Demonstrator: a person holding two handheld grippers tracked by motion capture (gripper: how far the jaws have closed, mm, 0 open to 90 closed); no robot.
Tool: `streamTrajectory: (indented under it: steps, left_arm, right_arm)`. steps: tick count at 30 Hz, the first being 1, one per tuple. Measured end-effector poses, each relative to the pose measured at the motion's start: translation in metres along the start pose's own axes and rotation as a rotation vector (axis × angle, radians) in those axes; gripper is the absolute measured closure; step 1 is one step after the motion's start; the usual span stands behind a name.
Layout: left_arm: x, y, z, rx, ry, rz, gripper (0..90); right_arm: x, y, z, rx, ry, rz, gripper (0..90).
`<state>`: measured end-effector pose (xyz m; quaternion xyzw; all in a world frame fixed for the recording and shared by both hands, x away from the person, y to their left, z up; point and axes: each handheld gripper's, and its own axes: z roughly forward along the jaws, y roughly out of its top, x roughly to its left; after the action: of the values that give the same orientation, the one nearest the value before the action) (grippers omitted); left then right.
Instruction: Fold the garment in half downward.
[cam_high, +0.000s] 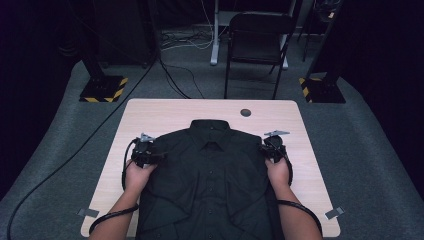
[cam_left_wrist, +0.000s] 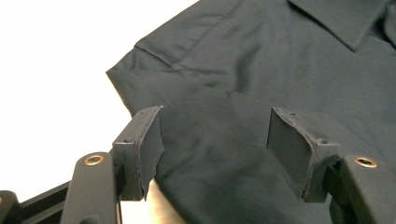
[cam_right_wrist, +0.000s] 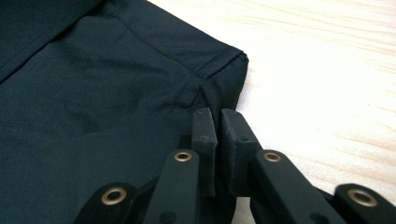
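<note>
Nearest the person, the lower part of the black shirt (cam_high: 210, 190) already lies doubled up, with angled folds across the front near the worktop's (cam_high: 150, 115) front edge; so the folding looks begun but, as I judge it, far from done. Farther up, the left tool (cam_high: 150, 156) sits at the shirt's left shoulder edge; in the left gripper view its pads (cam_left_wrist: 148, 140) stand well apart with cloth lying between and beneath them, pressing on nothing. The right tool (cam_high: 274, 150) is at the right shoulder; in the right gripper view its jaws are all but closed at the sleeve seam (cam_right_wrist: 219, 63), seemingly pinching a bit of cloth, though the pinch itself is hard to see. Beyond, the buttoned collar (cam_high: 211, 126) lies flat and neat; left to do, likely: grip the left side, then fold the sides in.
</note>
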<state>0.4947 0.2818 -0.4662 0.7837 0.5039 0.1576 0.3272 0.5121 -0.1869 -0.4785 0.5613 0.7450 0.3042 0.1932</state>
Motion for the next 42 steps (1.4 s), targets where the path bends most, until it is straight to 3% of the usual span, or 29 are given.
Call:
streamTrajectory:
  steps: [8,17,27,33,38,42]
  left_arm:
    - [0.016,0.004,0.005,0.020,0.056,-0.028,36.6]
    - [0.027,0.003,0.012,0.036,0.071,-0.069,39.7]
    - [0.023,0.007,0.017,0.045,0.093,-0.040,46.3]
    - [0.020,0.012,0.018,0.057,0.078,-0.041,64.6]
    - [0.020,0.015,0.020,0.066,0.028,-0.055,82.7]
    - [0.021,0.015,0.018,0.064,0.016,-0.045,85.6]
  right_arm:
    - [-0.001,0.000,0.000,-0.003,0.004,0.002,83.9]
    - [-0.001,0.000,0.000,-0.003,0.002,0.003,83.4]
    - [-0.002,-0.001,0.000,-0.011,0.010,0.007,82.5]
    - [-0.002,0.000,0.001,-0.007,0.012,0.006,81.4]
    - [-0.004,0.001,0.001,-0.001,0.021,0.014,80.9]
    - [-0.003,0.002,0.001,0.007,0.023,0.000,83.6]
